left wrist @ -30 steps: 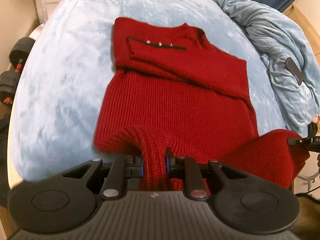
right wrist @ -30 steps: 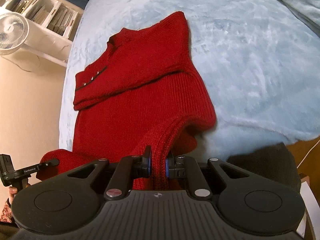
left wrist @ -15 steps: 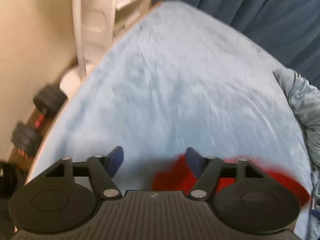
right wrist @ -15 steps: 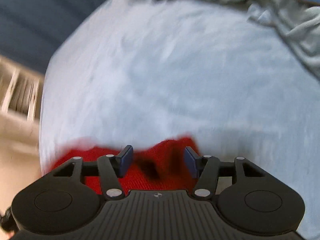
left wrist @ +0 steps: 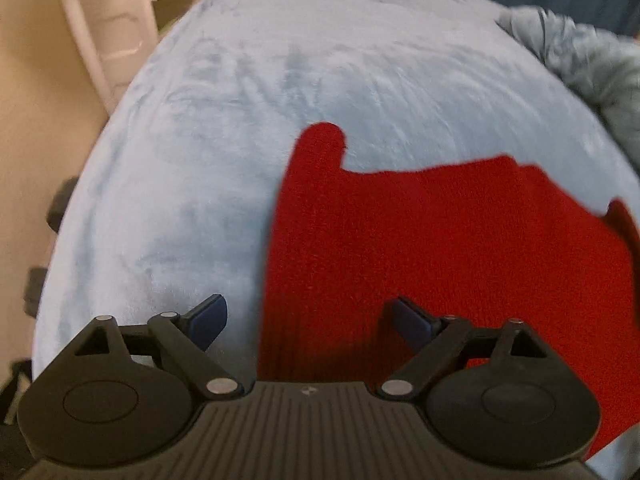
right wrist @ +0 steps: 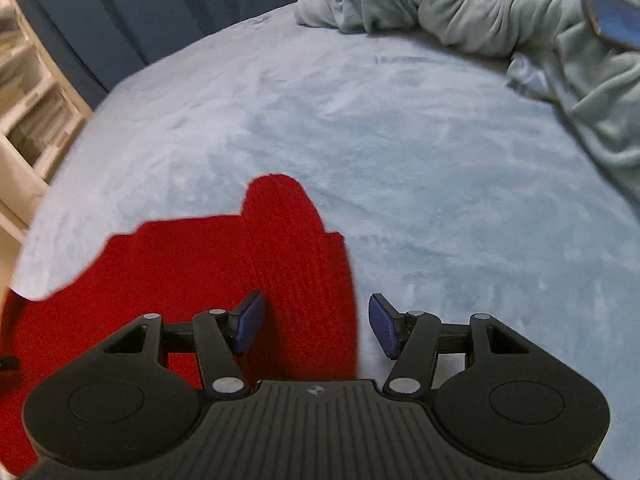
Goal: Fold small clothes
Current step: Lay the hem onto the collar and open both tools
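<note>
In the left wrist view, the left gripper (left wrist: 306,322) has just been spreading its fingers; they stand wide apart and grip nothing. The red sweater (left wrist: 420,248) lies folded on the pale blue bed (left wrist: 224,120), its near left edge running up between the two blue pads without touching either. Its long axis runs left to right, and a rounded tab of knit juts toward the far side at its left corner. A crumpled grey-blue blanket (left wrist: 588,56) sits at the far right. No writing can be read.

In the right wrist view, the right gripper (right wrist: 316,326) is open about halfway, its fingers having just parted and gripping nothing. The sweater's right edge lies between them, and a rounded tab points away. The blanket lies at the far right with a dark phone (right wrist: 612,20) on it.
</note>
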Demonstrator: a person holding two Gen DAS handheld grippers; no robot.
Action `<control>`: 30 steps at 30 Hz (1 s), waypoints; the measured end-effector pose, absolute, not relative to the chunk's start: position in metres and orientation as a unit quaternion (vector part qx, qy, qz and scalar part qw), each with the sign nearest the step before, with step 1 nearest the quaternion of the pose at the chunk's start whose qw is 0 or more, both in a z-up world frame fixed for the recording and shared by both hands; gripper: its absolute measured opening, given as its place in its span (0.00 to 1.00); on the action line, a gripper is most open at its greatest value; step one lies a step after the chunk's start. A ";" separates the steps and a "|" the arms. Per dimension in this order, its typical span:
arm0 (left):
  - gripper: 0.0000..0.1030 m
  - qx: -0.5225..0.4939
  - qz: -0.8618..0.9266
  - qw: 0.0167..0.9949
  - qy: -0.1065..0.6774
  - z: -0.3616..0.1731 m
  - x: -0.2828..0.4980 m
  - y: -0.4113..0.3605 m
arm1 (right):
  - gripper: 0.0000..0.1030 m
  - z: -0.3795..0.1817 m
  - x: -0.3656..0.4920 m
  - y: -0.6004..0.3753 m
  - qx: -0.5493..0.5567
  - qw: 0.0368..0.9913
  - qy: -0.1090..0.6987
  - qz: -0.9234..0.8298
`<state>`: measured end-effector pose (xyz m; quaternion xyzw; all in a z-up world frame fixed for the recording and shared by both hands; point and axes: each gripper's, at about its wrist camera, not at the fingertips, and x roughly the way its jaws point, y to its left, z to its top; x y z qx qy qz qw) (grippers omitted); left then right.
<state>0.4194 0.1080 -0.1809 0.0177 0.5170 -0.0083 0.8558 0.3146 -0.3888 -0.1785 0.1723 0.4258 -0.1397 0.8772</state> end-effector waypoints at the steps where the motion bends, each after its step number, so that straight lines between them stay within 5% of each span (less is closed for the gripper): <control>1: 0.91 0.031 -0.005 0.858 0.513 -0.182 0.416 0.104 | 0.57 -0.180 0.311 -0.385 0.160 0.881 0.426 -0.131; 2: 0.91 0.043 -0.002 0.859 0.509 -0.182 0.413 0.099 | 0.55 -0.181 0.308 -0.379 0.142 0.885 0.426 -0.121; 3: 0.76 0.053 -0.002 0.862 0.504 -0.182 0.411 0.094 | 0.51 -0.184 0.308 -0.374 0.120 0.888 0.430 -0.111; 4: 0.27 0.058 -0.010 0.865 0.499 -0.183 0.415 0.093 | 0.28 -0.186 0.308 -0.367 0.093 0.889 0.436 -0.100; 5: 0.10 0.057 -0.013 0.863 0.503 -0.181 0.415 0.092 | 0.11 -0.186 0.309 -0.361 0.062 0.891 0.441 -0.094; 11: 0.11 -0.075 -0.028 0.875 0.478 -0.118 0.396 0.149 | 0.10 -0.111 0.264 -0.399 0.171 0.909 0.371 -0.084; 16: 0.12 -0.133 -0.006 0.831 0.540 -0.173 0.411 0.183 | 0.10 -0.170 0.251 -0.448 0.284 0.845 0.434 -0.130; 18: 0.17 -0.158 -0.004 0.826 0.541 -0.193 0.413 0.183 | 0.10 -0.211 0.252 -0.456 0.324 0.810 0.462 -0.159; 20: 0.34 -0.148 0.003 0.837 0.527 -0.193 0.410 0.181 | 0.16 -0.226 0.250 -0.457 0.361 0.804 0.447 -0.150; 22: 0.90 -0.143 0.004 0.843 0.519 -0.186 0.402 0.183 | 0.29 -0.224 0.242 -0.460 0.387 0.805 0.424 -0.151; 23: 0.98 -0.143 0.005 0.846 0.514 -0.182 0.395 0.186 | 0.49 -0.222 0.238 -0.462 0.392 0.806 0.419 -0.146; 30: 1.00 -0.162 -0.072 0.827 0.534 -0.193 0.332 0.187 | 0.63 -0.209 0.185 -0.441 0.388 0.812 0.425 -0.097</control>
